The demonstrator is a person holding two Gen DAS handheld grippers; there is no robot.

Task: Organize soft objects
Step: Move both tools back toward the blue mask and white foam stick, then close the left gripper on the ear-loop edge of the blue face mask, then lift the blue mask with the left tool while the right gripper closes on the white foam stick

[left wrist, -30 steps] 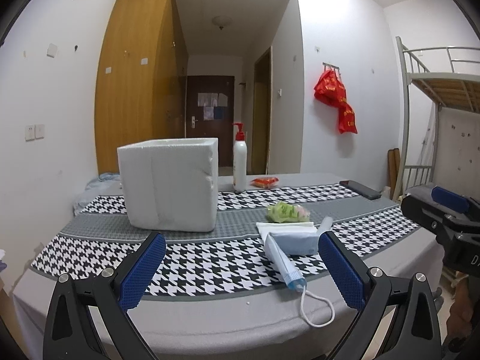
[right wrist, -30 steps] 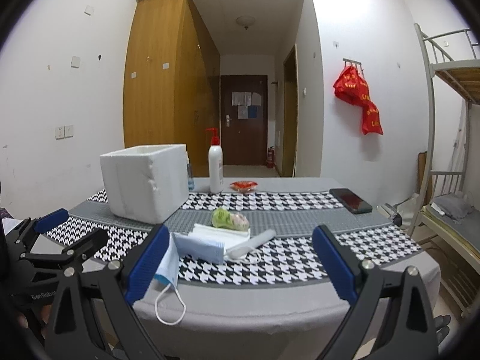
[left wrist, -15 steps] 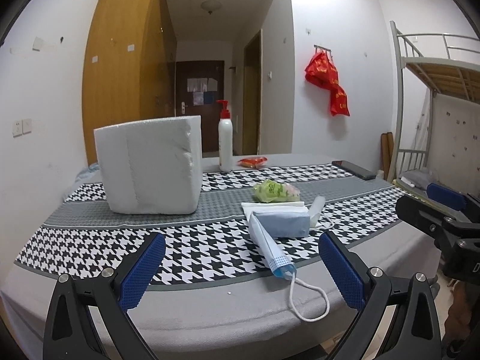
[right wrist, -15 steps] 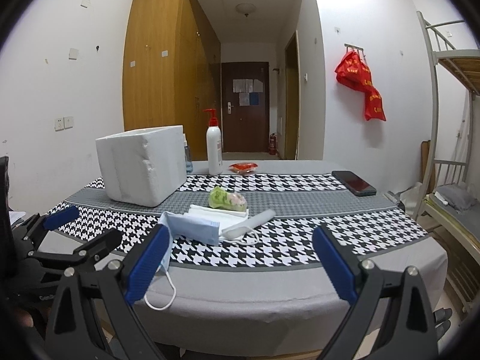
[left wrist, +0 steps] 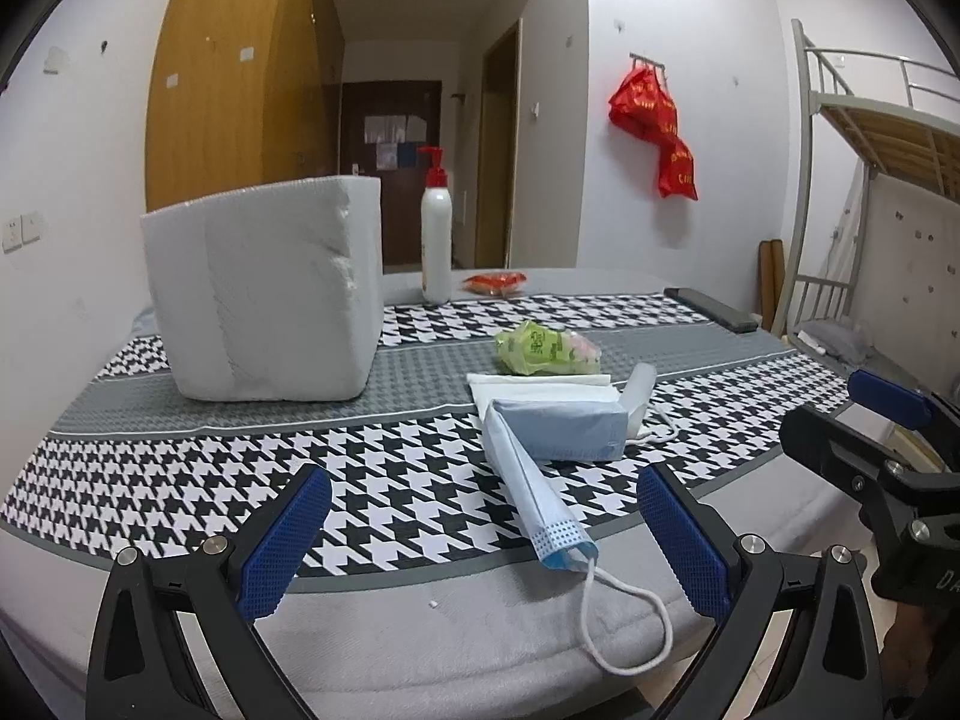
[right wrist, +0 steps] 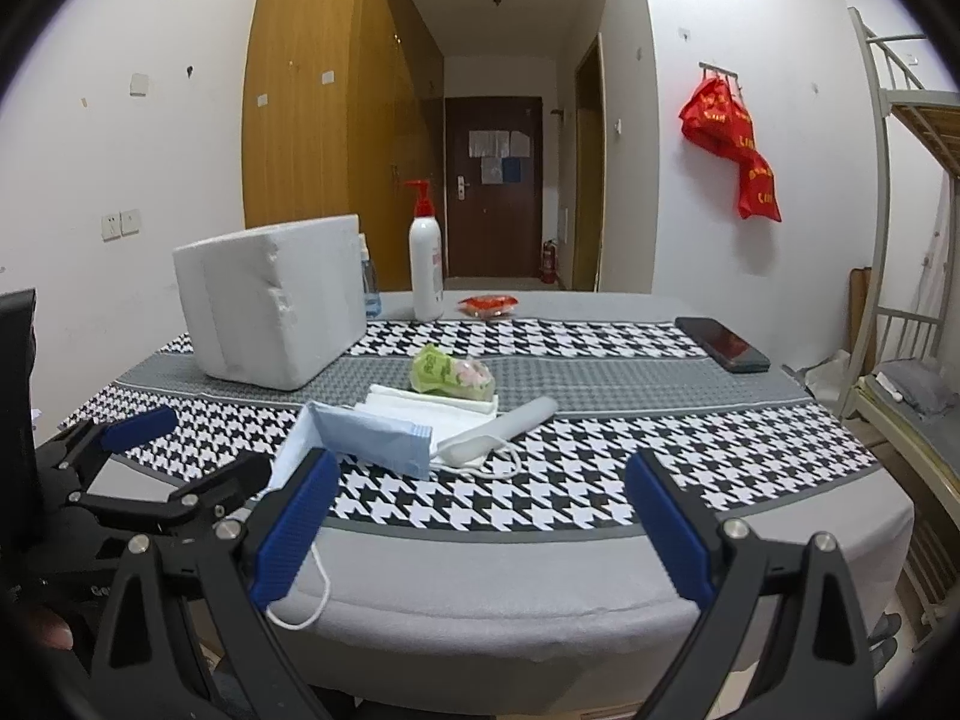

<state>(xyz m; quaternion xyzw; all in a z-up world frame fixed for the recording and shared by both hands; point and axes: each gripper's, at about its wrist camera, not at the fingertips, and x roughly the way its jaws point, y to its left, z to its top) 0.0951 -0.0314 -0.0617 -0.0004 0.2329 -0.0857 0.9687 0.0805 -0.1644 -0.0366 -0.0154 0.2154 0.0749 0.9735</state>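
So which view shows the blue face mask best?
The left wrist view: the blue face mask lies unobstructed between the tool fingers, ear loop over the table edge. In the right wrist view the mask is partly hidden behind the right tool's finger.

**Open gripper faces a table of soft items**

The right gripper (right wrist: 480, 531) hangs at the near edge of the table (right wrist: 600, 576), its blue pads spread wide with nothing between them. Beyond the left pad lies a blue face mask (right wrist: 372, 435), its ear loop (right wrist: 306, 606) hanging off the table edge. Just behind it sit folded white cloths (right wrist: 420, 402), a green packet (right wrist: 450, 375) and a pale tube (right wrist: 504, 429). A white foam box (right wrist: 270, 312) stands further back on the left, with a pump bottle (right wrist: 426, 264) and a phone (right wrist: 723, 343) beyond. The left gripper (right wrist: 150, 462) shows at the left edge.
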